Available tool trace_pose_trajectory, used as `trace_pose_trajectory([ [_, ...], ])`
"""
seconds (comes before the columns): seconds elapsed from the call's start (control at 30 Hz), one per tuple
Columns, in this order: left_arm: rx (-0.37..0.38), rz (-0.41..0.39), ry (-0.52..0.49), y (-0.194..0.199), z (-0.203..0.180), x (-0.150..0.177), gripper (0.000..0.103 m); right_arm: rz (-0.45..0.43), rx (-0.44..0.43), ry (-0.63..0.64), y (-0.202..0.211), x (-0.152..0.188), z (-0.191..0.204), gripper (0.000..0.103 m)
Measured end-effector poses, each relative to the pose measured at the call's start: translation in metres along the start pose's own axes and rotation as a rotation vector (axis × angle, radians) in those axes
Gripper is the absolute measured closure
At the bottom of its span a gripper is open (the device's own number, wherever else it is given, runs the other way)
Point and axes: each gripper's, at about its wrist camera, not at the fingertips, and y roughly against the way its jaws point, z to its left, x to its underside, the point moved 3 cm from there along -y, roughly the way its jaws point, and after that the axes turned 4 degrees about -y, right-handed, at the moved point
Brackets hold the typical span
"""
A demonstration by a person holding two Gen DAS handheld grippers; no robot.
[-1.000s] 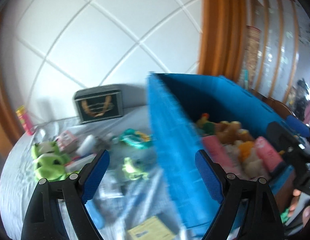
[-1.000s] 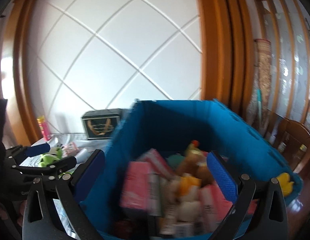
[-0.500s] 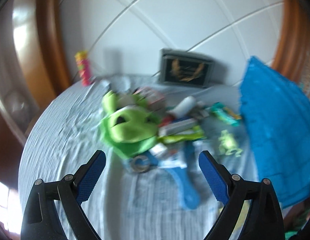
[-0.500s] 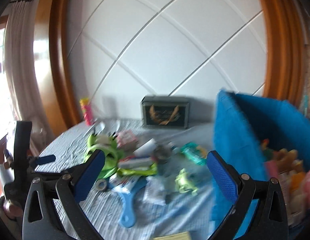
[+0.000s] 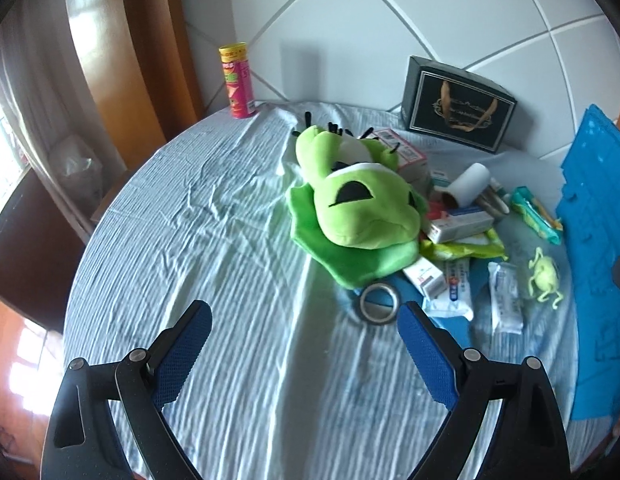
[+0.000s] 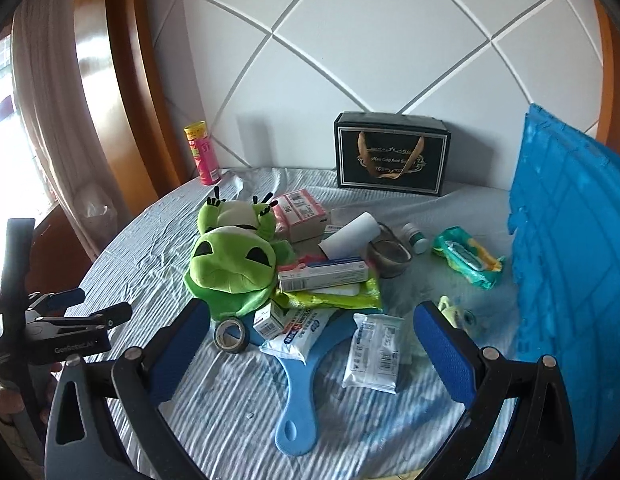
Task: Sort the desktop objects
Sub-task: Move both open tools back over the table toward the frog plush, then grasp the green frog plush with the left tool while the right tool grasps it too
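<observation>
Both hand-held grippers empty, jaws wide: left hand-held gripper (image 5: pixel 304 322), right hand-held gripper (image 6: pixel 312 320). Clutter heaped mid-desk (image 6: pixel 238 408) beside blue bin (image 6: pixel 566 240). Risk: frog plush (image 6: pixel 230 264) overlaps toothpaste box (image 6: pixel 322 274) and tape roll (image 6: pixel 231 335); grabbing one likely drags neighbours.

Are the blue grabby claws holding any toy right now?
No. The left gripper and the right gripper are both open and empty, above the table; the green frog plush lies untouched.
</observation>
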Motion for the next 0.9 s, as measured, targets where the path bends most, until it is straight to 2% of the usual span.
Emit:
trace_pose_trajectory([
  [0.2,0.029,-0.004,-0.004,-0.013,0.016,-0.018,0.008,0.038,0.017,-0.015,-0.023,-0.004,0.012,0.000],
  [0.33,0.076,-0.038,-0.074,-0.026,0.022,-0.044,0.008,0.022,0.066,-0.053,-0.027,-0.010,0.023,0.000],
  [0.5,0.159,-0.060,-0.198,-0.061,0.039,-0.084,0.008,0.018,0.166,-0.123,-0.049,-0.009,0.052,0.000],
  [0.6,0.194,-0.064,-0.263,-0.088,0.055,-0.108,0.008,0.032,0.223,-0.207,-0.069,-0.007,0.069,0.000],
  [0.67,0.217,-0.066,-0.306,-0.105,0.065,-0.123,0.008,0.052,0.241,-0.307,-0.092,-0.005,0.081,0.000],
  [0.77,0.252,-0.069,-0.371,-0.132,0.081,-0.147,0.008,0.087,0.247,-0.441,-0.125,-0.001,0.096,0.000],
  [0.9,0.289,-0.075,-0.401,-0.160,0.082,-0.169,0.008,0.112,0.257,-0.582,-0.164,0.001,0.112,0.000],
])
